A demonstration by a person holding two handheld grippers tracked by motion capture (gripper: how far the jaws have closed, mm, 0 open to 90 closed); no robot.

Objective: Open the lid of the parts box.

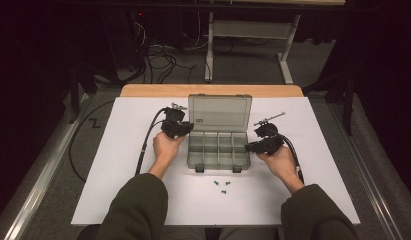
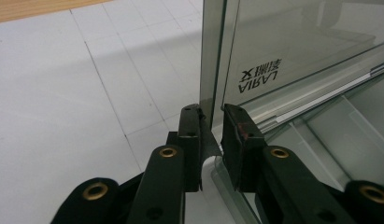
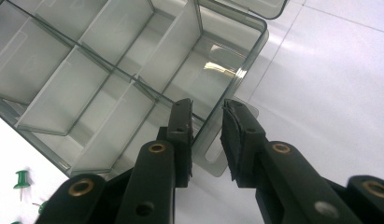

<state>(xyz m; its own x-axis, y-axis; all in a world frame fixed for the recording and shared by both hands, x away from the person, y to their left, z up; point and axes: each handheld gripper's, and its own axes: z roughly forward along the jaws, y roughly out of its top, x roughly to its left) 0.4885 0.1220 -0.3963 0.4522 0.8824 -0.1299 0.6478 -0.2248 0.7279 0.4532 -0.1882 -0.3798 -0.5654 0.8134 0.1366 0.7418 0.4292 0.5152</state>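
Clear grey plastic compartment box sits open mid-table. Left gripper straddles the raised lid, right gripper the side wall, jaws not visibly clamped. Next: grip firmly.

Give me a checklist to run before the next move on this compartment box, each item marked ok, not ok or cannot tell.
1. Box lid open and upright: ok.
2. Left claw straddles the lid's side edge: ok; whether its pads press on it: cannot tell.
3. Right claw sits at the box corner by the front latch tab, with a gap showing between its jaws: ok; firm hold: cannot tell.
4. Compartments bare in the right claw's view: ok.
5. Green push pins lie on the table in front of the box, apart from both claws: ok.
6. Box flat on the table: ok.
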